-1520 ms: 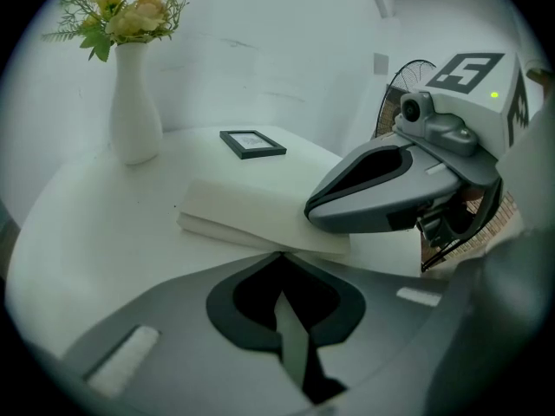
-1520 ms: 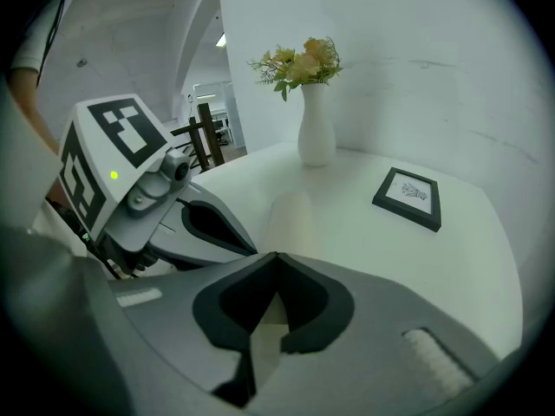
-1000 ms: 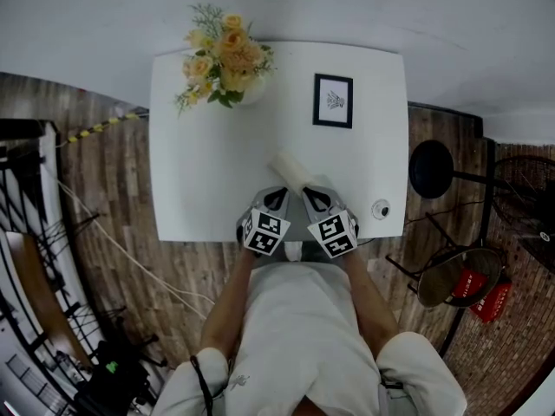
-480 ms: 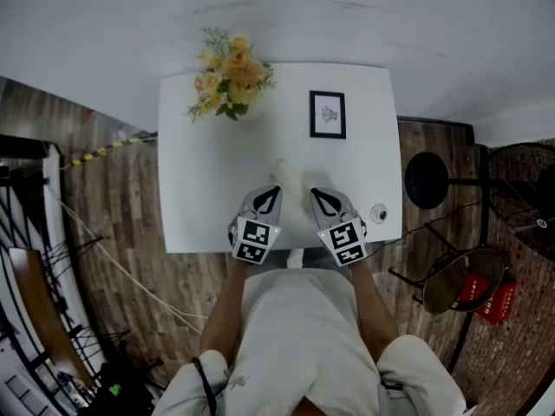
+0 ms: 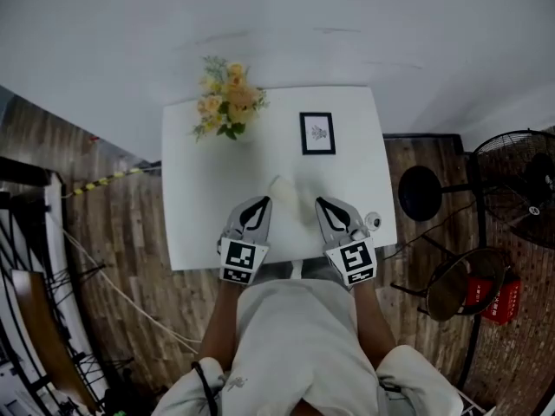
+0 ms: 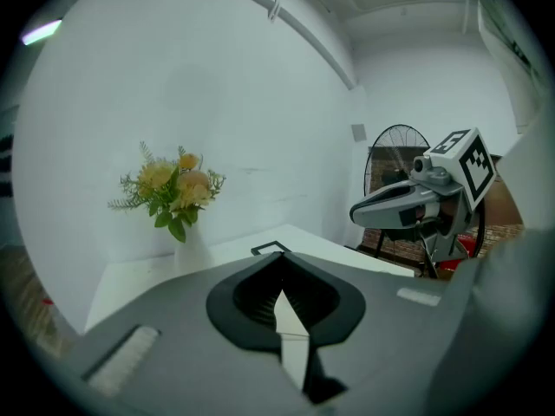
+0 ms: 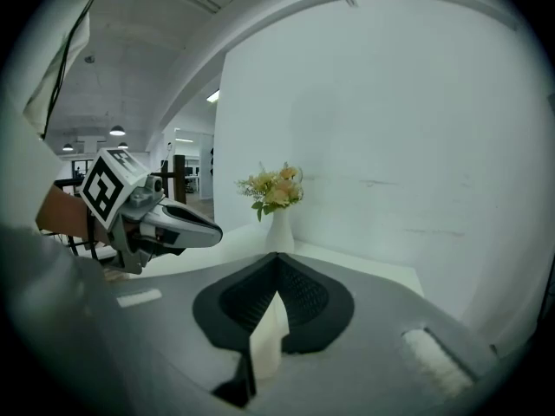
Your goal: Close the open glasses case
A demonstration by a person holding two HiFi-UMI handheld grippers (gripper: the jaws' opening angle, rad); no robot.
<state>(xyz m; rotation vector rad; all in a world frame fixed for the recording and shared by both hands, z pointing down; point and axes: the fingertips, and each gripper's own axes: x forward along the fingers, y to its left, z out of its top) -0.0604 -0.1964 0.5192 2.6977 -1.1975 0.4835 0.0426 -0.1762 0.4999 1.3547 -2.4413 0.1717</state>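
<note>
Left gripper [image 5: 259,204] and right gripper [image 5: 323,204], grey with black-and-white marker cubes, have their jaws closed and empty. A pale oblong case [image 5: 284,188] lies between their tips on the smooth white table [image 5: 192,198].

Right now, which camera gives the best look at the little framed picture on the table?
The head view: the framed picture is seen whole from above. The left gripper view catches only a dark corner of it, low and far off; the right gripper view does not show it.
</note>
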